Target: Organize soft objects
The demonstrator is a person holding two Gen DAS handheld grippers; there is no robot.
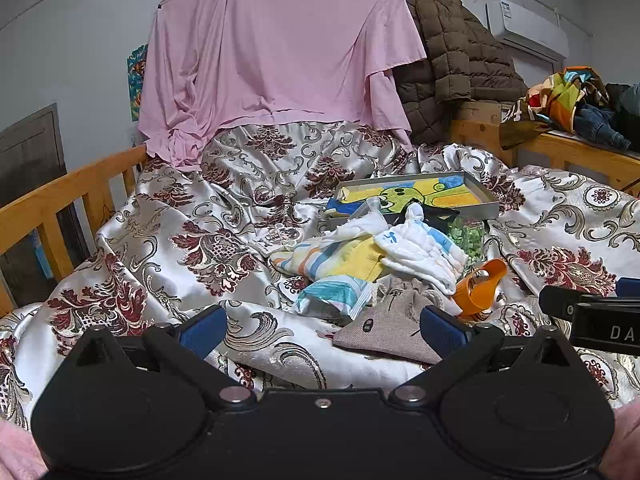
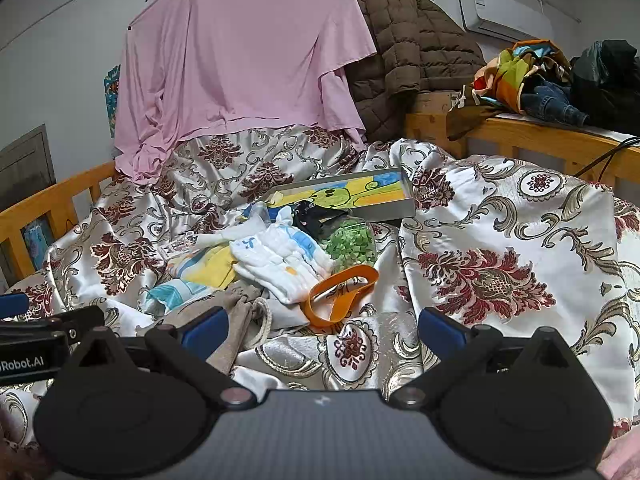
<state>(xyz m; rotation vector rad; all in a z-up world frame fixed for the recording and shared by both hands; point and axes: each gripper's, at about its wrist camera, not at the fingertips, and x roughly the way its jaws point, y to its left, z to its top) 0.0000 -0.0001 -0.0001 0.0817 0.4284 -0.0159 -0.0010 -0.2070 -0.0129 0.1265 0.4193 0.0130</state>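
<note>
Left gripper & right gripper both spread, empty; "Robot.AI" label legible in right view only, "DA" in left.

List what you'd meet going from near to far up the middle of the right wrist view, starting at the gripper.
Right gripper → orange band → jar of green bits → picture tray → pink sheet.

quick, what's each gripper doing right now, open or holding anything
Left gripper: open, holding nothing, above the grey drawstring pouch.
Right gripper: open, holding nothing, over the bedspread near the orange band.
</note>
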